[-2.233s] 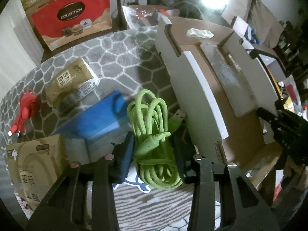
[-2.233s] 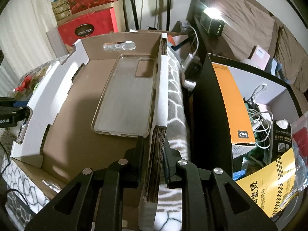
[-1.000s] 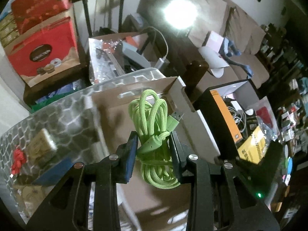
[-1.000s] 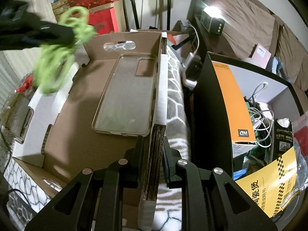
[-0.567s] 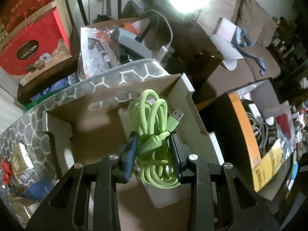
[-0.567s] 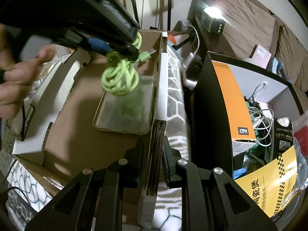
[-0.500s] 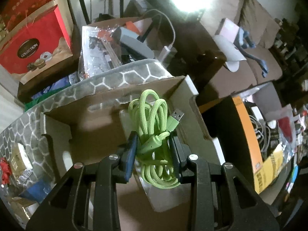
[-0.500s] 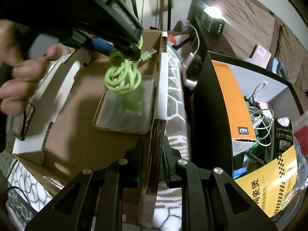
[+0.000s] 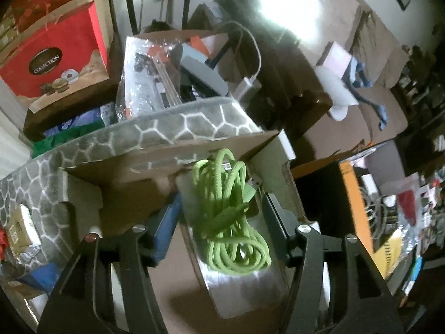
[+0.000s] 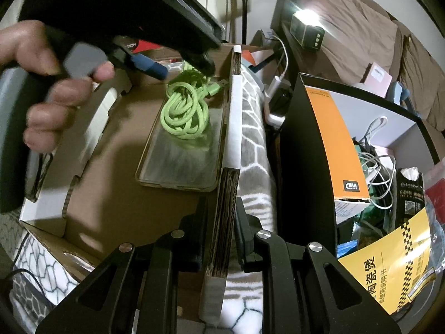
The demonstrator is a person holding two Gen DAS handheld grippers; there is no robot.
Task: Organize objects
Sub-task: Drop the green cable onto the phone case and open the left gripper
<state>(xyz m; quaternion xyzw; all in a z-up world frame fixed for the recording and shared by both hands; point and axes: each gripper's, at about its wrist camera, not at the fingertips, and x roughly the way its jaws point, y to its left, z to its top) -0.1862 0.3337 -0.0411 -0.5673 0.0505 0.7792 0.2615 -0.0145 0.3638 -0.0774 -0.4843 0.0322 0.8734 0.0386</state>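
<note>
Braided green cable [image 9: 232, 217] lies coiled between the spread left gripper [image 9: 222, 222]; right gripper [image 10: 221, 239] pinches corrugated wall [image 10: 222, 217].

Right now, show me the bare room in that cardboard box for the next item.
The brown floor of the cardboard box is free between the clear phone case and the left white wall. The right side is crowded: the green cable lies on the case under the open left gripper, and the right gripper clamps that wall.

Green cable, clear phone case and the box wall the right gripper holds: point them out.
green cable [image 10: 185, 114], right wrist view, middle of the coil.
clear phone case [image 10: 180, 164], right wrist view, bare flat back.
box wall [image 10: 233, 128], right wrist view, white top edge.
</note>
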